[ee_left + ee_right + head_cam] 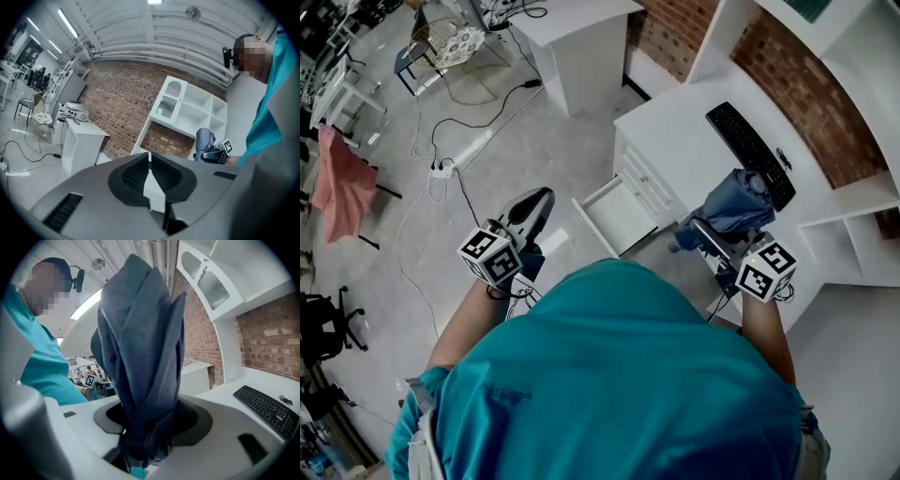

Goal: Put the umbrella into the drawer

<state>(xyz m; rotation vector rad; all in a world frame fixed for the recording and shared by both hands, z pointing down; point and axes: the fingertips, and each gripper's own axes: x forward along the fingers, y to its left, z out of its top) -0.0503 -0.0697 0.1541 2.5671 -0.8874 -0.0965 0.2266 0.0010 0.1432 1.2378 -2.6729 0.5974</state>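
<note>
The right gripper was clenched on the folded blue umbrella, its jaws pressed against the lower, bunched part of the fabric while the rest of the canopy stood up past them. From the head camera the umbrella was held in the air over the front edge of the white desk, below the near end of a black keyboard lying on the desktop – not in the drawer. The drawer stood pulled out of the desk's front, its white inside showing, just to the left of the umbrella and lower down. The left gripper was held apart over the grey floor, to the left of the drawer and touching nothing; its own camera showed its two dark pads drawn together with only a thin slit between them and nothing caught there. The person's teal shirt filled the bottom of the head view – both forearms reached out from it.
</note>
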